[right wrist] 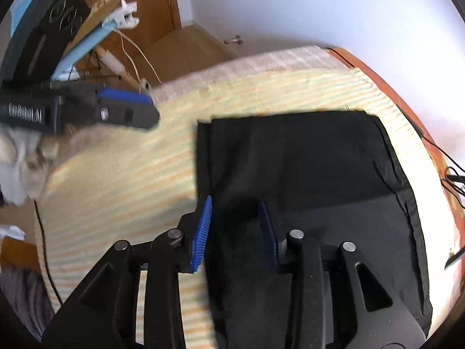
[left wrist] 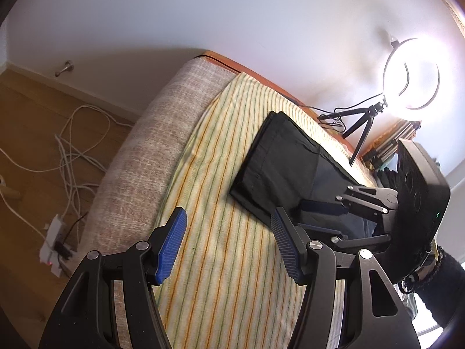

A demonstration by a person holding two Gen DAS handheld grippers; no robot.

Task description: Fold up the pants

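The black pants (left wrist: 279, 163) lie folded in a flat rectangle on a striped yellow cloth (left wrist: 226, 261) over the bed. They also fill the right wrist view (right wrist: 305, 168). My left gripper (left wrist: 229, 244) is open and empty, above the striped cloth to the left of the pants. My right gripper (right wrist: 237, 232) is open, its jaws standing over the near left part of the pants; it also shows in the left wrist view (left wrist: 322, 218). The left gripper shows in the right wrist view (right wrist: 130, 107) at the upper left.
A lit ring light on a small tripod (left wrist: 409, 72) stands at the bed's far edge. White cables and a power strip (left wrist: 55, 232) lie on the wooden floor left of the bed. An orange bed edge (right wrist: 407, 110) runs along the wall.
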